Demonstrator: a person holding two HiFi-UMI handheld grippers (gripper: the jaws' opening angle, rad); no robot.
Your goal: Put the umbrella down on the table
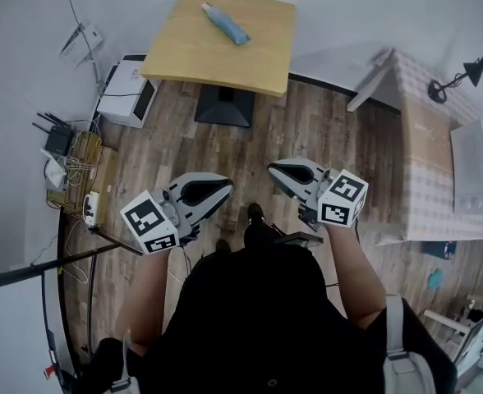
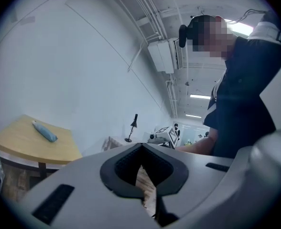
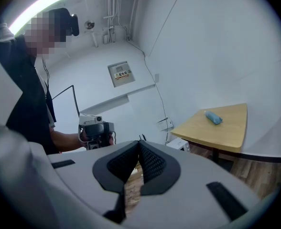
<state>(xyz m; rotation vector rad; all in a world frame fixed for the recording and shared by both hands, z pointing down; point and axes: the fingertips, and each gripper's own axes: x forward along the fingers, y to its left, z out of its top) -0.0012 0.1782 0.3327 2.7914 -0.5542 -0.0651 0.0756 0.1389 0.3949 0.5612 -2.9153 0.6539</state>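
Left gripper (image 1: 219, 190) and right gripper (image 1: 278, 171) are both pinched together with nothing in them. Each gripper view shows the dark pads meeting at the tips, with only a sliver of wood floor (image 1: 324, 130) showing through the gap lower down.

Stuff that's hard to see: in the head view the person's dark top (image 1: 258, 318) blocks most of the floor underneath, and the marker cubes cover the hands, so only the forearms show. The wooden table (image 1: 192, 60) hides most of its own black base. The umbrella (image 1: 225, 24) is small in every view. It looks like a folded blue bundle, and I can't make out a handle or strap. The checked-cloth desk (image 1: 426, 162) on the right is cut off by other stuff at its far edge.

The umbrella is lying flat on the wooden table, near its far edge and angled a bit. It's well apart from both grippers, with a stretch of floor in between. In the left gripper view it sits well off to the left of the jaws (image 2: 45, 131). In the right gripper view it's up and to the right of them (image 3: 213, 117). Neither gripper is touching it or the table.
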